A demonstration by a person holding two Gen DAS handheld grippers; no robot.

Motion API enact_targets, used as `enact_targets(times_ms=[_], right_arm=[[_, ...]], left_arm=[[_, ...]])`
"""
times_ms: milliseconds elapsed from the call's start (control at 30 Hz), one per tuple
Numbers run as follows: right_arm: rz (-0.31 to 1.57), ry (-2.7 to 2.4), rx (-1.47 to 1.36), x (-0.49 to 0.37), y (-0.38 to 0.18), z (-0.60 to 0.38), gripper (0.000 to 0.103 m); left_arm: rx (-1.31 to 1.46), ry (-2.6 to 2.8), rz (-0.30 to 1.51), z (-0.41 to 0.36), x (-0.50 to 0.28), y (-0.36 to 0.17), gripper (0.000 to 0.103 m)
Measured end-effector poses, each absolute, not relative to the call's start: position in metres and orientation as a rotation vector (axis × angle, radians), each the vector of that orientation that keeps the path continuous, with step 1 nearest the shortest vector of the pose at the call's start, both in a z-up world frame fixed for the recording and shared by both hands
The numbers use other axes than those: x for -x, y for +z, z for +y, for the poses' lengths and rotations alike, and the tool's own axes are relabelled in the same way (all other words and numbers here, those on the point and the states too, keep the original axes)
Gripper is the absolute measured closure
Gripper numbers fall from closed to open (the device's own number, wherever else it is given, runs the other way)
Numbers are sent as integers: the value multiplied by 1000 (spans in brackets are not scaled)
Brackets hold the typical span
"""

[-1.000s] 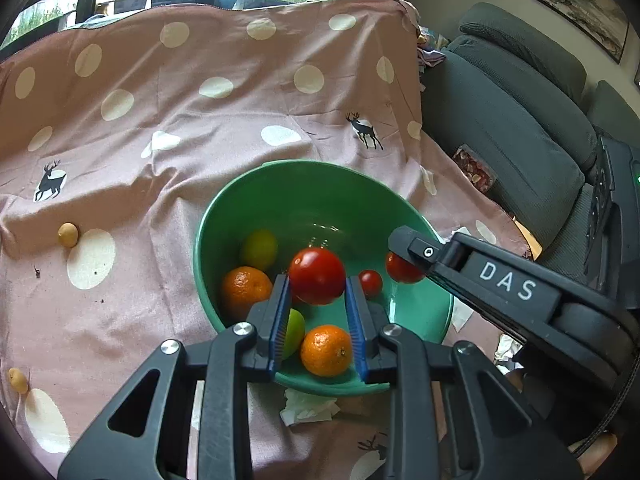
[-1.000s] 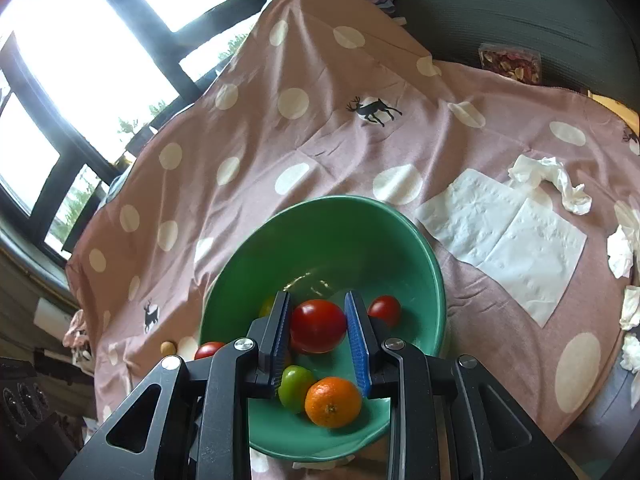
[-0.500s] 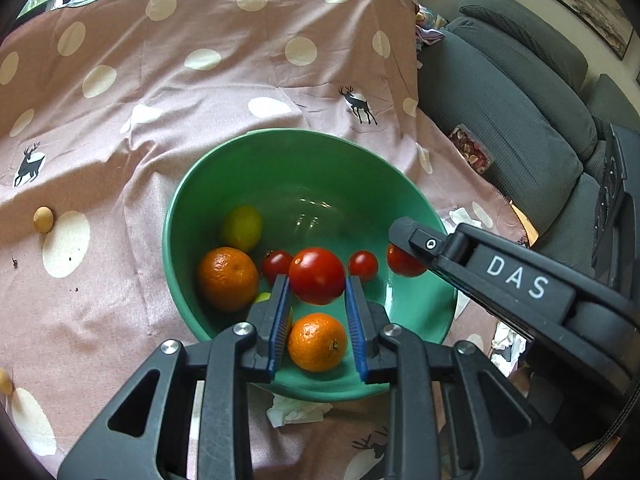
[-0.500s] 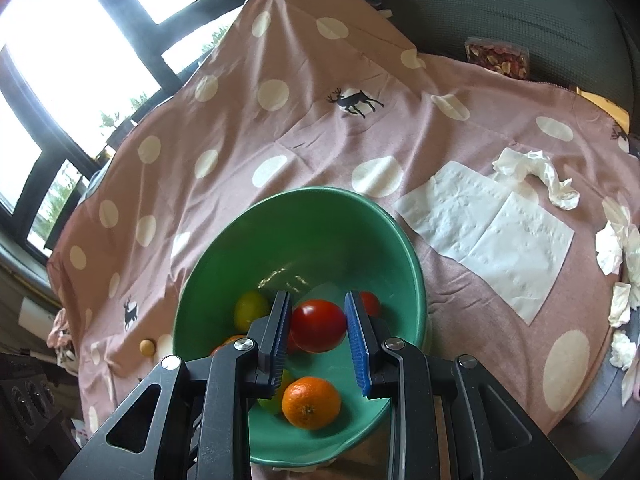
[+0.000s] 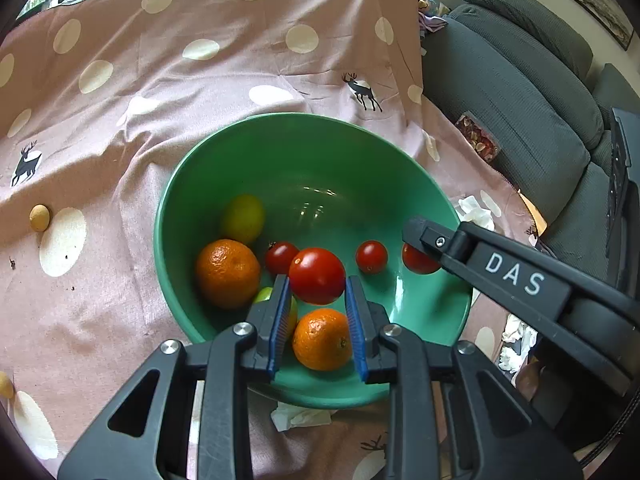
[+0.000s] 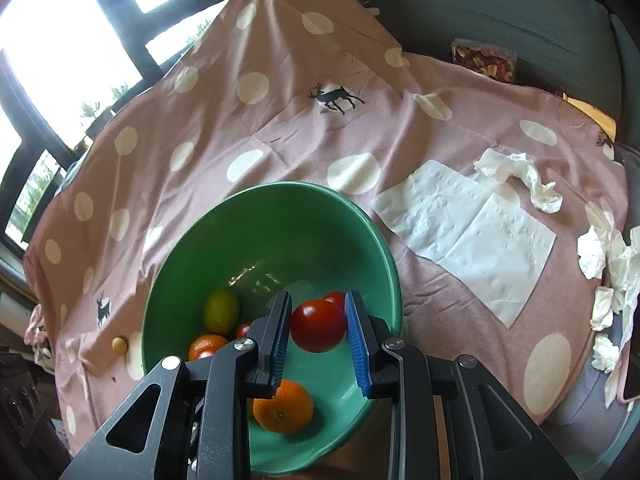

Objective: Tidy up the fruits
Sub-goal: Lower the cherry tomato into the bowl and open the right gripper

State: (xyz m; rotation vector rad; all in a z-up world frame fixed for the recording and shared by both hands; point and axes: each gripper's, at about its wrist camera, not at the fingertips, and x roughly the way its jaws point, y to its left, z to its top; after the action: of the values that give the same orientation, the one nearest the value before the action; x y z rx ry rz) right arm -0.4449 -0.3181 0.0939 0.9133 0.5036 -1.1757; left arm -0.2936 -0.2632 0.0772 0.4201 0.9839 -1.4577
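Both claws over bowl (image 5: 180, 184) | left gripper (image 5: 318, 300) pinching a tomato (image 5: 317, 276), right gripper (image 6: 318, 330) pinching its tomato (image 6: 318, 325) | probably soft, slick: squeeze gently across the middle.

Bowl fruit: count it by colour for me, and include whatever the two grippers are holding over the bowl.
Red tomatoes: 4 (one in the left gripper, one in the right gripper)
Oranges: 2
Yellow-green fruits: 2 (one half hidden behind a finger)
Total: 8
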Motion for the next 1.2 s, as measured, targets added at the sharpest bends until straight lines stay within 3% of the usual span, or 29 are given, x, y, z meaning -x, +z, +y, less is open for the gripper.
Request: enact_targets(times_ms=[733,800,867,1067,1200], right_arm=[[515,-1153,-924,443,90,-320,73],[512,-1153,-918,442,90,-320,73],[507,-1161,-902,441,92,-319,73],[498,-1159,-865,436,99,-315,73],[493,-1156,-841,430,104,-311,73]], left_arm=[[-407,-1450,1007,-264,292,74,76],[-396,-1446,1002,-261,290,78,71],[-365,-1453,999,-255,287,83,56],[-304,-1412,940,-226,269,106,40],[-268,-1330,920,-201,246,120,38]])
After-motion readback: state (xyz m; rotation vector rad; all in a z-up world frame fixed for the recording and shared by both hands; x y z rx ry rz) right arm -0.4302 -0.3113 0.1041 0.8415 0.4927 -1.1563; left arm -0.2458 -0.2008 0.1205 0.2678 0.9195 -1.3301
